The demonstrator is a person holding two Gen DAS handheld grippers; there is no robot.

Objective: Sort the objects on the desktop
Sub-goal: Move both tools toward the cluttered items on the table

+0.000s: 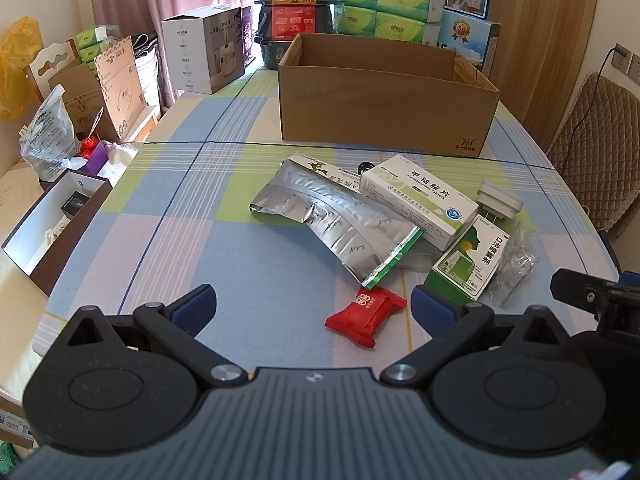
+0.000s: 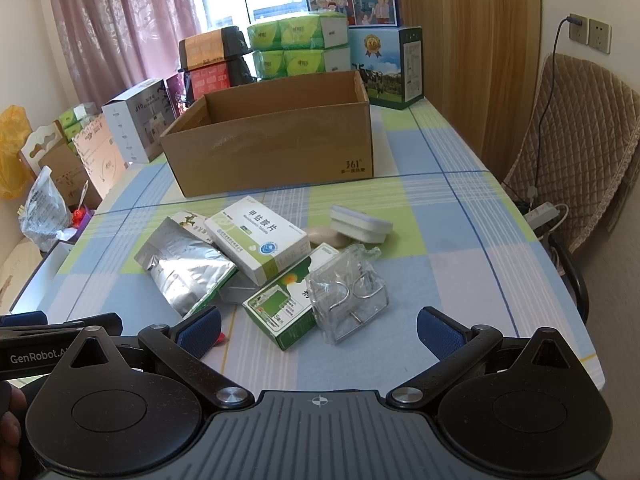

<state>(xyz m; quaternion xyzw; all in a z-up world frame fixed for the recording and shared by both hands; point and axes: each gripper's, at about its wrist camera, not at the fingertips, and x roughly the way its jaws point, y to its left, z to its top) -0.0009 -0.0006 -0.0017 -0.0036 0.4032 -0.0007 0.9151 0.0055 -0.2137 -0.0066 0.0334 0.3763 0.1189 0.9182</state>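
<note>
Red foil snack packet [image 2: 219,338]: nearly hidden behind the right gripper's left finger. Clear flat plastic case [image 2: 236,293]: largely covered by boxes. Cardboard box [image 2: 276,136] interior: floor unseen.

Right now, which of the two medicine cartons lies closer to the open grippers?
The green-and-white spray carton, lying just ahead of the right gripper. The white tablet carton sits farther back, toward the cardboard box.

A crumpled silver foil pouch [image 1: 328,216] lies flat before me, its far end under a white-green cardboard medicine box [image 1: 418,200]. Nearer lies a small red candy wrapper [image 1: 366,314]. Behind stands an open brown cardboard carton [image 1: 384,96].
</note>
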